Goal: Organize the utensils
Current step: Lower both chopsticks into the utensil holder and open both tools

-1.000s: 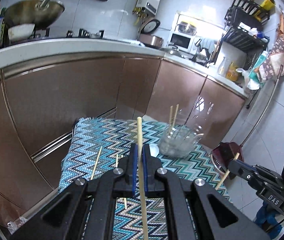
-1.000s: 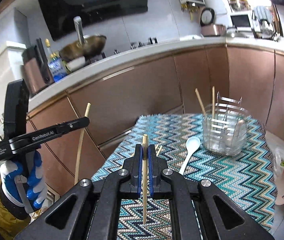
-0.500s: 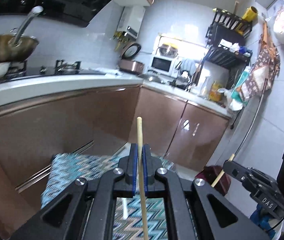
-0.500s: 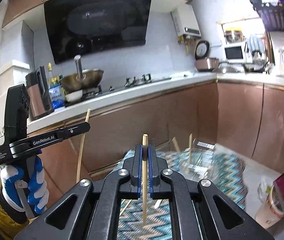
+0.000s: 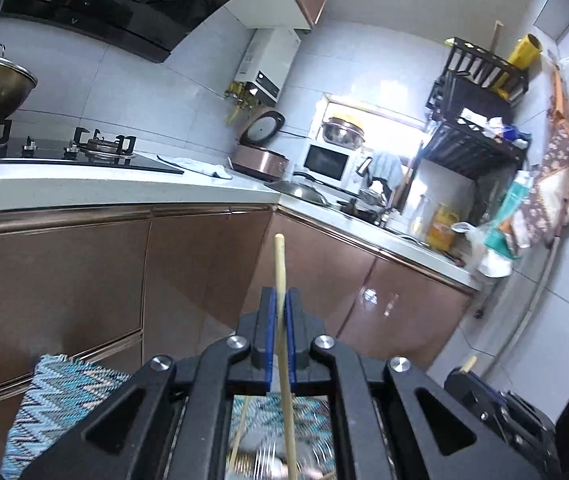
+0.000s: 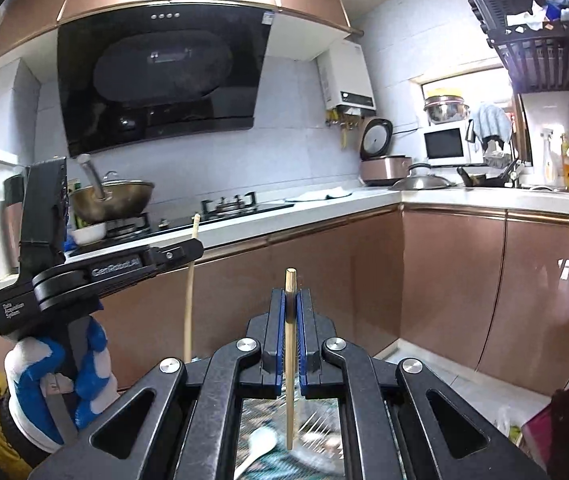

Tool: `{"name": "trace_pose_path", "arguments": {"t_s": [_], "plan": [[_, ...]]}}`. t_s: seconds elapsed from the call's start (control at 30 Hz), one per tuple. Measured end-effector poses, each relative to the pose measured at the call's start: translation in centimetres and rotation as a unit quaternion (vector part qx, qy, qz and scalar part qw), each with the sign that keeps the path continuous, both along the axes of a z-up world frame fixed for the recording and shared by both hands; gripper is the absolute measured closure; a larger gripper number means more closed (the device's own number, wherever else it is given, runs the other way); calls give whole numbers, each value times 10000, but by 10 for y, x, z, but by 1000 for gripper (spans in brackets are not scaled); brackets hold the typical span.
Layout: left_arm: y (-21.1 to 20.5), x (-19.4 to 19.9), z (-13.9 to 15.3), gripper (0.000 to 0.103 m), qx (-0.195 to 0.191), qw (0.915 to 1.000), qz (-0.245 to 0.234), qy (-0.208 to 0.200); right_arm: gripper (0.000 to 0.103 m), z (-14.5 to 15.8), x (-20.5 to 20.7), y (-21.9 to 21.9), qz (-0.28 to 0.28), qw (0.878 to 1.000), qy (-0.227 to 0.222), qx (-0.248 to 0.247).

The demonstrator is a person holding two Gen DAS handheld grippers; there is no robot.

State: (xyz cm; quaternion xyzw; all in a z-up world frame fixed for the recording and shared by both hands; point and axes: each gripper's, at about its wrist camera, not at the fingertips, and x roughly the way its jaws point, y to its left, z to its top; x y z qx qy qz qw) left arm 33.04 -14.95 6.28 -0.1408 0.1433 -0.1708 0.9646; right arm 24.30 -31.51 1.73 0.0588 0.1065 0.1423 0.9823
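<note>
The left gripper (image 5: pixel 279 308) has its blue-padded fingers (image 5: pixel 270 320) pressed together on a chopstick (image 5: pixel 280 272), which stands nearly upright between them: its tip rises above the fingers and its long lower part runs down behind them. The right gripper (image 6: pixel 291 308) is likewise clamped on a second chopstick (image 6: pixel 290 344), upright, with a short end above the fingers and the rest hanging below.

Under the left fingers lies a blue zigzag cloth (image 5: pixel 48 392), with another loose stick (image 5: pixel 240 428) and a blurred holder seen through the gripper's frame. Under the right fingers a white spoon (image 6: pixel 258 446) lies blurred on the same cloth.

In the right wrist view the left gripper appears to the left of the fingers, held by a hand in a blue and white glove (image 6: pixel 60 380). Its arm reads "GenRobot.AI" and its base carries small white lettering, roughly "Data Acquisition System". Writing on bottles and packets at the far right is too small to read.

Beyond both pairs of fingers stand brown cabinets (image 6: pixel 452 280) under a white counter (image 6: pixel 484 196).
</note>
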Motion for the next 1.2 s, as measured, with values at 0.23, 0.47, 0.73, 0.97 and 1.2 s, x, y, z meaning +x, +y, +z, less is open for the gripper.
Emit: {"name": "trace_pose_path", "arguments": {"t_s": [0.23,0.47,0.73,0.97,1.2], "plan": [[-30,36,-52,99,216,9992,315,-116,98,-43,51,-8,-53,9998,144,-116],[-39,42,-92,99,355,9960,724,-379,98,-78,65,-10,-195,9989,317,-299],[-31,35,-124,81,341,9954,865,-241,95,-101,57,-6,-253,9975,540,-378],[-18,5,-108,68,482,9955,777,-252,61,-99,37,-9,-459,9964,635,-320],[5,-53,-84,61,738,9937,768,-338,33,-82,-11,-11,-784,9954,533,-117]]}}
